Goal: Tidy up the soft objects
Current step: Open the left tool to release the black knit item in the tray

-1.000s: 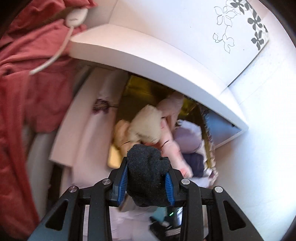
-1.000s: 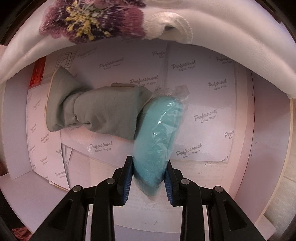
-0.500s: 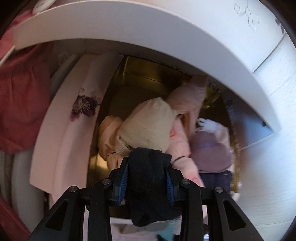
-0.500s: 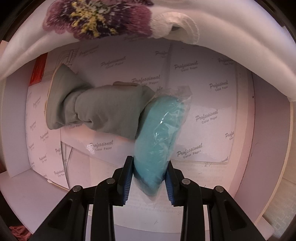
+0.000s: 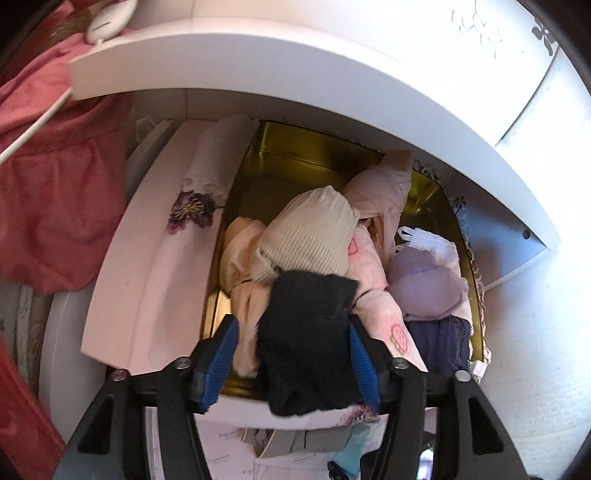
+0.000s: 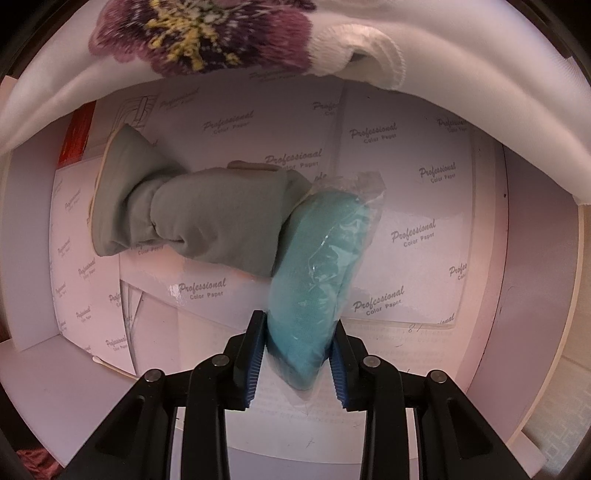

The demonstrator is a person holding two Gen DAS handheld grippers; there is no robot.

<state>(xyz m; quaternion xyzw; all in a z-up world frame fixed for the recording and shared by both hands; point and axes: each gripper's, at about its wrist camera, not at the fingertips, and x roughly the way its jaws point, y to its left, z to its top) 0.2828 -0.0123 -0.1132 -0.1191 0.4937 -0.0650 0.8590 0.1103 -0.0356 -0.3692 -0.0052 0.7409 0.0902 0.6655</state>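
My left gripper [image 5: 291, 362] hangs over the near end of a gold tin box [image 5: 295, 166], and its jaws are opening. A black sock [image 5: 306, 339] lies between them; the left pad stands clear of it. The sock rests on the pile in the box: a cream knit piece [image 5: 306, 236], pink garments [image 5: 376, 295] and a purple roll [image 5: 424, 284]. My right gripper [image 6: 297, 350] points down into a paper-lined white box [image 6: 406, 184] and is shut on a teal bundle in clear wrap [image 6: 321, 266]. A grey rolled sock [image 6: 199, 221] lies against the bundle's left side.
A white shelf [image 5: 258, 62] overhangs the gold box's far end. Red cloth [image 5: 55, 184] hangs at the left. A white cloth with an embroidered purple flower [image 5: 192, 210] drapes the edge between the boxes and shows above in the right wrist view [image 6: 203, 33].
My left gripper came down closer to the gold box and its jaws spread wide off the black sock. The right gripper and its teal bundle kept still.
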